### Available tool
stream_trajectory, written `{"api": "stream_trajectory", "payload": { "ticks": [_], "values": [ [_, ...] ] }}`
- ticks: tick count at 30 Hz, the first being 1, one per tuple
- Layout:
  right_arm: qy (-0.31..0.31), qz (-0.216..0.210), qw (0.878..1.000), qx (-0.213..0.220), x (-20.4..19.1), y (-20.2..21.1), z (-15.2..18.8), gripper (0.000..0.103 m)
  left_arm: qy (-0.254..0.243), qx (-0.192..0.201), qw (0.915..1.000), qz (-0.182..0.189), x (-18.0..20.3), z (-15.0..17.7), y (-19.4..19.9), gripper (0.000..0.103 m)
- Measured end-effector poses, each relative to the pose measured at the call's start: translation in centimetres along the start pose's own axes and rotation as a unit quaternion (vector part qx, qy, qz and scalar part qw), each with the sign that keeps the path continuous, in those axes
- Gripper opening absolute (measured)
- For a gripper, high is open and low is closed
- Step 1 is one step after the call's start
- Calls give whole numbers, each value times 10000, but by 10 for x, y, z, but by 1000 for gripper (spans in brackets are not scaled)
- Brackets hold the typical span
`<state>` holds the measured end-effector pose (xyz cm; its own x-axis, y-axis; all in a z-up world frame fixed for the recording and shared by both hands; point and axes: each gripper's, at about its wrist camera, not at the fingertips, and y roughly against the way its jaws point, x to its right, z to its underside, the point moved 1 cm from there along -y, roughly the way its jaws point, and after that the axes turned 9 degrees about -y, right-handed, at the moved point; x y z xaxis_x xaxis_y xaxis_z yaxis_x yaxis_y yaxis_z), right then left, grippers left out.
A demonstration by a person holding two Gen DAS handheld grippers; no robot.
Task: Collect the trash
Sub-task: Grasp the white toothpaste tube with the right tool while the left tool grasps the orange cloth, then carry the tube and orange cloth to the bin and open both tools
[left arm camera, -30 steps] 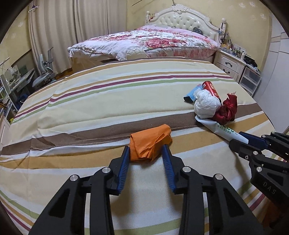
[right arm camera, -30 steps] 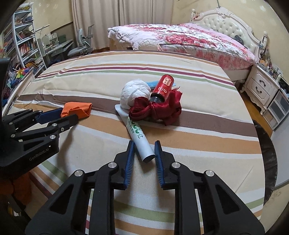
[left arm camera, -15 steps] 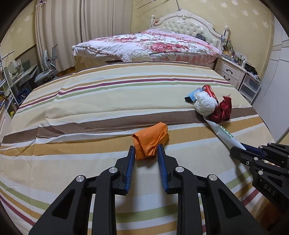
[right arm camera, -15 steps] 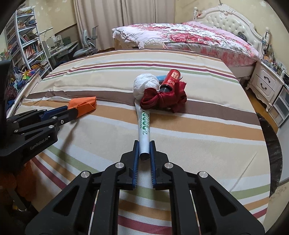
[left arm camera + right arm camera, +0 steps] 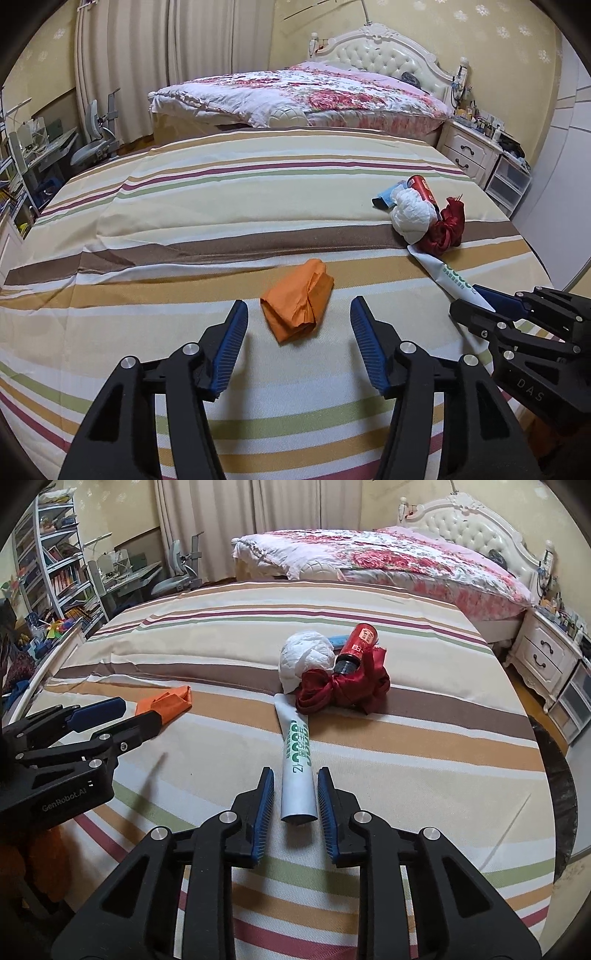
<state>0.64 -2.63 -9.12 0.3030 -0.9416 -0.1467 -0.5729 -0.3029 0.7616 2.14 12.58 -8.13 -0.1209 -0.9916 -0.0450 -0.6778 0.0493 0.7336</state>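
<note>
A crumpled orange wrapper (image 5: 298,302) lies on the striped cloth just ahead of my left gripper (image 5: 299,317), which is open and empty around it. It also shows in the right wrist view (image 5: 166,705). A white tube with green print (image 5: 297,768) lies between the fingers of my right gripper (image 5: 295,788), which is open with small gaps either side. Beyond it sit a red cloth bundle (image 5: 343,692), a white crumpled ball (image 5: 304,657), a red can (image 5: 358,642) and a blue item (image 5: 338,640).
The striped cloth (image 5: 184,206) covers a wide flat surface. A floral bed (image 5: 303,96) stands behind, a white nightstand (image 5: 469,151) at right, a desk chair (image 5: 94,144) and shelves (image 5: 55,572) at left.
Both grippers were shut on their items half a second ago and have opened. The orange wrapper and the tube now lie free on the cloth.
</note>
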Motion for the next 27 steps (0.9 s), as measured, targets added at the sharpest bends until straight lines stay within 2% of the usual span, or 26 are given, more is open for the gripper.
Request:
{"api": "stream_trajectory", "payload": {
  "ticks": [3, 5, 6, 10, 20, 27],
  "values": [
    [101, 44, 9999, 8, -4, -3, -1, 23, 36, -115, 9999, 56, 0, 0, -7, 55],
    [163, 73, 9998, 21, -5, -2, -1, 18, 15, -175, 9998, 120, 0, 2, -9, 35],
    [175, 80, 9998, 30, -5, -2, 0, 15, -24, -141, 9998, 121, 0, 2, -8, 35],
    [137, 44, 9999, 31, -4, -2, -1, 14, -110, -70, 9998, 136, 4, 4, -5, 34],
    [134, -138, 9997, 131, -8, 10, -1, 13, 99, 138, 9998, 64, -2, 7, 13, 34],
    [56, -220, 9991, 360, -6, 29, -3, 13, 159, 411, 9990, 97, 3, -2, 29, 34]
  ]
}}
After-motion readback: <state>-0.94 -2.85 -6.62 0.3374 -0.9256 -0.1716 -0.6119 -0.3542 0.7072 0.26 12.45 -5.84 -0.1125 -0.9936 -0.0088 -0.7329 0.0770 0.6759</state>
